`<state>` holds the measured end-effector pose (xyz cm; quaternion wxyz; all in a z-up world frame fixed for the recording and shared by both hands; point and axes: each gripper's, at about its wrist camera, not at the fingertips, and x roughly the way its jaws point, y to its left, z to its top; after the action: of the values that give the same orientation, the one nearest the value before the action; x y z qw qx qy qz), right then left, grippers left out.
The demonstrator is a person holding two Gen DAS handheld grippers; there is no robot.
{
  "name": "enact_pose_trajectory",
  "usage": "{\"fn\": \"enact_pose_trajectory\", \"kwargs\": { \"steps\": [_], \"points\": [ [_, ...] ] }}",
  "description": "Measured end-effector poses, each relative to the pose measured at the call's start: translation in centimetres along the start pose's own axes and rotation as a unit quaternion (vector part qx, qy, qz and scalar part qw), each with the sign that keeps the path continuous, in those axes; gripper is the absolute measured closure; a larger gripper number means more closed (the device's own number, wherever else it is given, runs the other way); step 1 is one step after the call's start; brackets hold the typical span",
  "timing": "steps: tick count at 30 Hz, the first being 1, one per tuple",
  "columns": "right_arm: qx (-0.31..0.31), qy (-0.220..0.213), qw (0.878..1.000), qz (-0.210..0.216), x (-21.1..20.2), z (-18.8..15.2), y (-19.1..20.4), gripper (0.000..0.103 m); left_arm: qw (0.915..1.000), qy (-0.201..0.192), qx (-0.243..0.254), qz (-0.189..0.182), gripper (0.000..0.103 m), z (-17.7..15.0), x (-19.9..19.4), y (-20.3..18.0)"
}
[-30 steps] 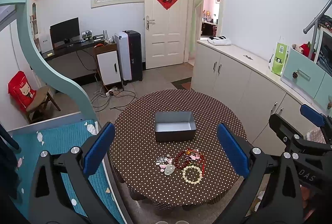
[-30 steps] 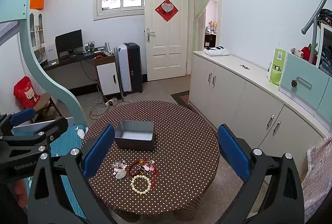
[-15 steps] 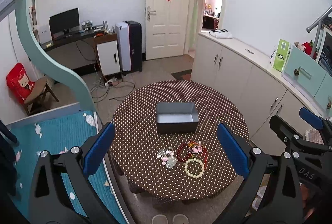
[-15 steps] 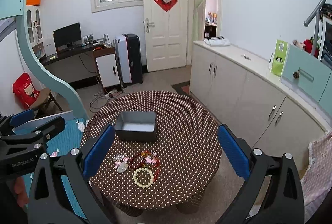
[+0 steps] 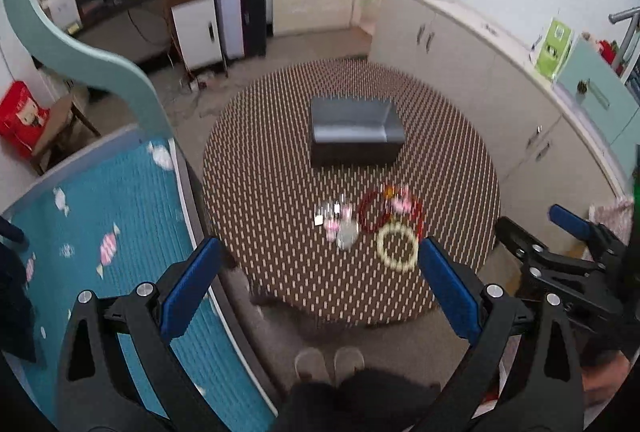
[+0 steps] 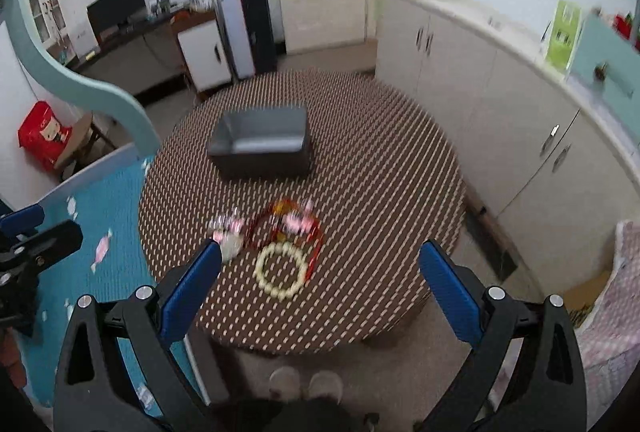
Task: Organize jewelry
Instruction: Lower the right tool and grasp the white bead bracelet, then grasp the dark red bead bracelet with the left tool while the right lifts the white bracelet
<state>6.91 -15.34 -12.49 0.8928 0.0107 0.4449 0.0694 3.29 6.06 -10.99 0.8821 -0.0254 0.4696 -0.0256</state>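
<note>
Jewelry (image 5: 372, 222) lies on the dotted table (image 5: 260, 191) near the grey box (image 5: 354, 135), whose inside looks bare; both grippers (image 5: 320, 272) (image 6: 320, 272) gape, holding nothing.

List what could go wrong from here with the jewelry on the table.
1. The red bracelet overlaps the white bracelet, so a grab may drag both.
2. The small charms lie bunched; fingers may scatter them.
3. The pile sits near the table edge and could get knocked off before reaching the box.
</note>
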Motion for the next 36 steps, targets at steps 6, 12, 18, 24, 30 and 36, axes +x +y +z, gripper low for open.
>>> {"fn": "enact_pose_trajectory", "kwargs": {
  "steps": [6, 12, 18, 24, 30, 36],
  "points": [
    [0.021, 0.041, 0.995, 0.084, 3.1, -1.1, 0.0, 0.016, 0.9976, 0.063, -0.023, -0.018, 0.005, -1.7, 2.8, 2.0],
    [0.016, 0.099, 0.988, 0.12, 7.5, -0.4, -0.2, 0.052, 0.9936, 0.108, -0.033, -0.008, 0.005, -1.9, 5.2, 2.3],
    [-0.051, 0.133, 0.981, 0.134, 10.9, 0.7, 0.6, 0.07, 0.9891, 0.141, -0.036, 0.022, 0.005, -0.8, 8.4, 2.3],
    [-0.146, 0.16, 0.97, 0.109, 14.3, -0.1, 1.3, 0.087, 0.9847, 0.164, -0.047, 0.032, 0.006, 0.6, 11.5, 1.5],
    [-0.213, 0.157, 0.959, 0.103, 15.3, -1.4, 1.3, 0.094, 0.9831, 0.177, -0.04, 0.027, 0.006, 1.7, 14.4, -0.3],
    [-0.186, 0.17, 0.958, 0.135, 15.6, -0.9, -0.3, 0.095, 0.9802, 0.196, -0.03, 0.005, 0.03, 2.6, 17.0, -1.5]
  ]
}}
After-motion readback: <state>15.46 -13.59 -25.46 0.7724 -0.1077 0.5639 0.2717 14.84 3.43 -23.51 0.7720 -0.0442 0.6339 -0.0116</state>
